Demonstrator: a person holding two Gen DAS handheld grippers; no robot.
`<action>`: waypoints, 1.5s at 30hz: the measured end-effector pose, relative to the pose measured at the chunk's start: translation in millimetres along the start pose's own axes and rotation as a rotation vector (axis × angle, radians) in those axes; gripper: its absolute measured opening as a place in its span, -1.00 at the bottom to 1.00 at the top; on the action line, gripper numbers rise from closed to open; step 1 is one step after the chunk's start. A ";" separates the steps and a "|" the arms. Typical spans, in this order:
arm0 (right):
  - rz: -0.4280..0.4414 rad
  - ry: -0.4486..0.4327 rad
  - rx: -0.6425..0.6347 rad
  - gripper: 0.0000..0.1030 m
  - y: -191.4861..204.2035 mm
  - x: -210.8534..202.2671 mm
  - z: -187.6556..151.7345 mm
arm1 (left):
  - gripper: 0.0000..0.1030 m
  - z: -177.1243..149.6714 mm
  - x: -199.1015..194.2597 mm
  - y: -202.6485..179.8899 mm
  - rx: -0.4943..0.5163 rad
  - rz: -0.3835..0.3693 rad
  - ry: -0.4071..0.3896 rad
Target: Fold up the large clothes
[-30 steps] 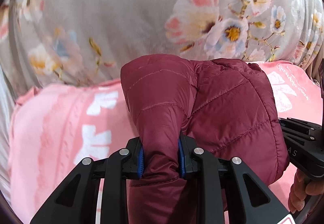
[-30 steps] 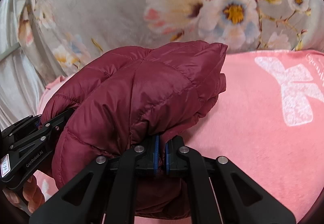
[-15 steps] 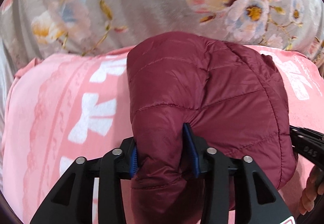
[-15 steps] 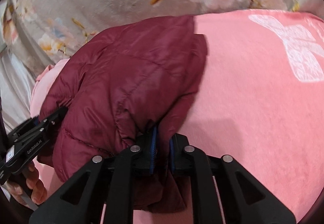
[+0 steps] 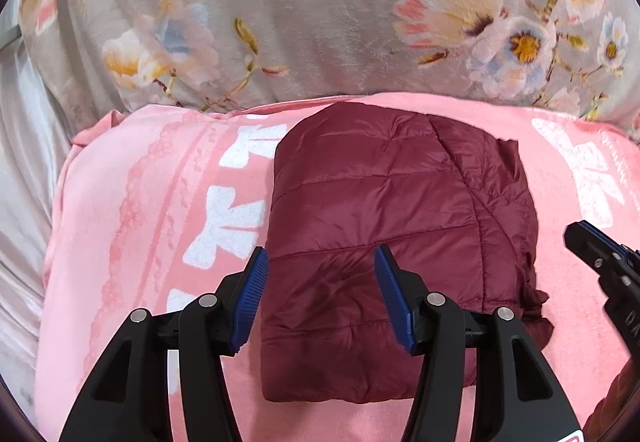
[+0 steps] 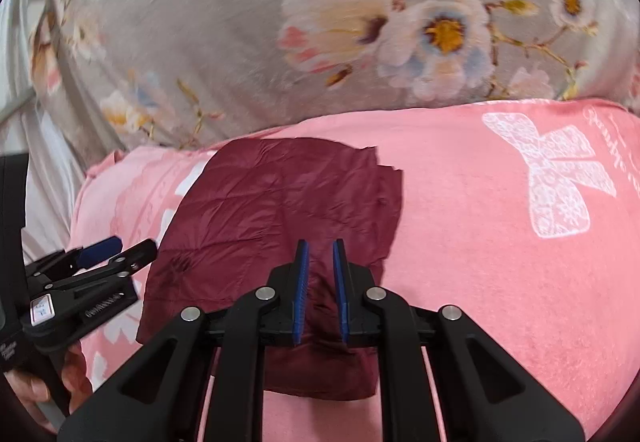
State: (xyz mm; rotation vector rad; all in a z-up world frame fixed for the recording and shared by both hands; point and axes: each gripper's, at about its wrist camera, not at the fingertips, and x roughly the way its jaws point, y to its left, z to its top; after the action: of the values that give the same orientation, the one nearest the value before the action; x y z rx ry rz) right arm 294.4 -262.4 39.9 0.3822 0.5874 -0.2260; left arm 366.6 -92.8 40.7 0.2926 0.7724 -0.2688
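A maroon quilted puffer jacket (image 5: 384, 210) lies folded into a compact rectangle on a pink blanket (image 5: 132, 226). My left gripper (image 5: 320, 258) is open wide, its blue pads above the jacket's near left part and gripping nothing. My right gripper (image 6: 319, 246) is open by a narrow gap over the jacket (image 6: 280, 202) near its right edge, with fabric seen between the pads but not pinched. The left gripper also shows in the right wrist view (image 6: 116, 246), and the right one at the left wrist view's right edge (image 5: 592, 242).
The pink blanket (image 6: 500, 242) with white bow prints covers the surface around the jacket. A grey floral quilt (image 5: 320, 10) rises behind it. Pale sheet (image 5: 20, 162) lies at the left. A hand (image 6: 32, 382) holds the left gripper.
Both grippers held the bunched jacket raised, then lowered it flat onto the pink blanket. Both have opened and let go, the left one widely, the right one slightly.
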 end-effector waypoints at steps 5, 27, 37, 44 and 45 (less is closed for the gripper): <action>-0.019 0.085 -0.001 -0.76 4.0 28.5 -16.9 | 0.06 -12.0 22.6 -7.6 0.007 0.008 0.067; -0.052 0.148 0.009 -0.76 -4.1 71.4 -55.9 | 0.07 -44.5 64.6 -22.5 -0.016 0.047 0.083; -0.074 0.115 -0.030 -0.76 -0.9 75.3 -64.2 | 0.06 -48.9 69.9 -26.3 -0.016 0.064 0.057; -0.056 0.139 -0.068 -0.75 -2.8 74.5 -61.3 | 0.06 -47.7 67.9 -20.4 -0.017 0.030 0.071; -0.058 0.152 -0.068 -0.75 -3.1 71.8 -58.3 | 0.06 -46.0 66.3 -18.3 -0.016 0.020 0.080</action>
State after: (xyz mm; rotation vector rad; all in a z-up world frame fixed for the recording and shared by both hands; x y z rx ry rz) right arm 322.8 -248.2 -47.1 0.3184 0.7541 -0.2335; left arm 376.3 -102.1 -40.9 0.2969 0.8494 -0.2325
